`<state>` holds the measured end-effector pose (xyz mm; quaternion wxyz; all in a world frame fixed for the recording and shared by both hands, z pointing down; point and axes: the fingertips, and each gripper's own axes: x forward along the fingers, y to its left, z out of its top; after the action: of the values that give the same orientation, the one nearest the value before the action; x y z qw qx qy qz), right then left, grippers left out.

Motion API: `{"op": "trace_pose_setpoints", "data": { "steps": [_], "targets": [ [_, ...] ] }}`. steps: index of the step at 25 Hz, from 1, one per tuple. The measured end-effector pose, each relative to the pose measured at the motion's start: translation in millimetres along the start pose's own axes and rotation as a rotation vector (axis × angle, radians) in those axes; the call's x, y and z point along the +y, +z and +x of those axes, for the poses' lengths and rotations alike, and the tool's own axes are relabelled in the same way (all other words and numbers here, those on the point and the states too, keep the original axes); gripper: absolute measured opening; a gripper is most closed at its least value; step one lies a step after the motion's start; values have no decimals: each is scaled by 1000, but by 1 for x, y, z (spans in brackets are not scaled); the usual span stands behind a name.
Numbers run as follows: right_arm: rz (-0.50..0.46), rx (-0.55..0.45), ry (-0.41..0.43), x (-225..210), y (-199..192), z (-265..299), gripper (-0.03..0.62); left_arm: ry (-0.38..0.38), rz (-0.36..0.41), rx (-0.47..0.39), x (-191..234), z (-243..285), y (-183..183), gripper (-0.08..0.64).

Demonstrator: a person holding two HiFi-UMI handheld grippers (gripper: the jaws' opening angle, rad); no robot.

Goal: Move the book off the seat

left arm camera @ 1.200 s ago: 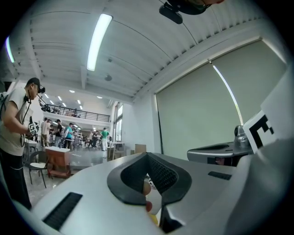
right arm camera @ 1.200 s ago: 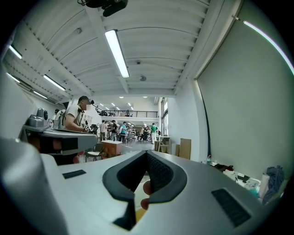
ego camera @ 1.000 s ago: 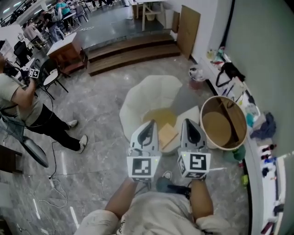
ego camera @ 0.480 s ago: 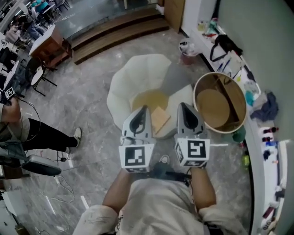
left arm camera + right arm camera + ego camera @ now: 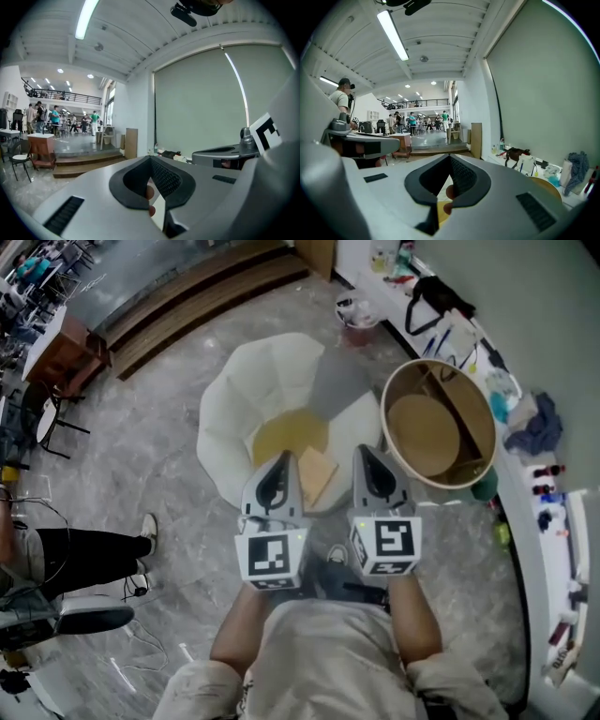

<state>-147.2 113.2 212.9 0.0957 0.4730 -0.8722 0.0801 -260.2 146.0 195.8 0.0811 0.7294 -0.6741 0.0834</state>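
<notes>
Nearest, the left gripper (image 5: 283,458) and the right gripper (image 5: 365,450) were held side by side in front of the person, each cube faced with a black-and-white square marker. The fingers (image 5: 165,179) of the left were seen pressed together with nothing between them, and those of the right (image 5: 462,176) were likewise clenched and empty. In the head view the tan book (image 5: 316,473) was seen between the two grippers, gripped by neither, laid flat on the yellow cushion (image 5: 281,435) of the white seat (image 5: 228,413), towards its near edge. Compared with half a second before, the book was found unmoved on the cushion, while the wooden steps (image 5: 178,298) had been shifted toward the upper left of the view. A round wooden tub (image 5: 424,435) was stood just right of the seat
</notes>
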Motion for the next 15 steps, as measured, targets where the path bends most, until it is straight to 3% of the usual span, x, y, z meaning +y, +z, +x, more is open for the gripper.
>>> {"op": "trace_pose_setpoints", "data": {
  "steps": [9,15],
  "targets": [
    [14,65,-129,30,-18,68,3,-114,8,38,71,53,-19,0],
    [46,128,-211,43,-41,106,3,-186,5,100,110,92,-54,0]
  ]
}}
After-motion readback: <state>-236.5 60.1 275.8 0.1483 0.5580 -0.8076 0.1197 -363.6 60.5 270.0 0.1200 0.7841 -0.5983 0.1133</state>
